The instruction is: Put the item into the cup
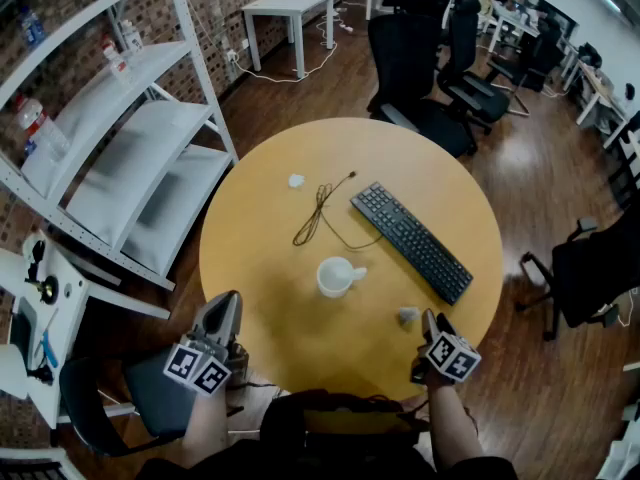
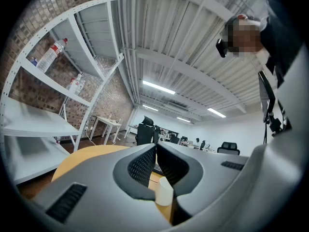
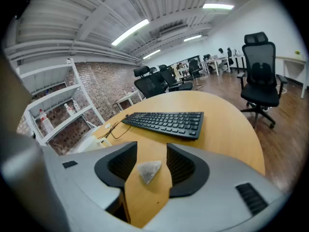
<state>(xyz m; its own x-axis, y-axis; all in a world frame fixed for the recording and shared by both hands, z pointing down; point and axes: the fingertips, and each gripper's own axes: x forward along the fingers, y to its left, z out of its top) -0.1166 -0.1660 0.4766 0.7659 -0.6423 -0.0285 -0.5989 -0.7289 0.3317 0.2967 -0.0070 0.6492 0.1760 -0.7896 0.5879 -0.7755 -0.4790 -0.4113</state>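
The right claw (image 3: 151,154) stands spread around the grey sachet (image 3: 148,170) on the desk (image 1: 260,268), at four o'clock from the cup (image 1: 335,276); I'd centre the sachet, then pinch gently across its middle.

cup (image 2: 164,192): mostly hidden behind left gripper (image 2: 155,145) | white bit (image 1: 296,180): too small to identify

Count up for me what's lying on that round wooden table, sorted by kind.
White cup: 1
Black keyboard: 1
Black cable: 1
Small grey pouch: 1
Small white scrap: 1
Total: 5
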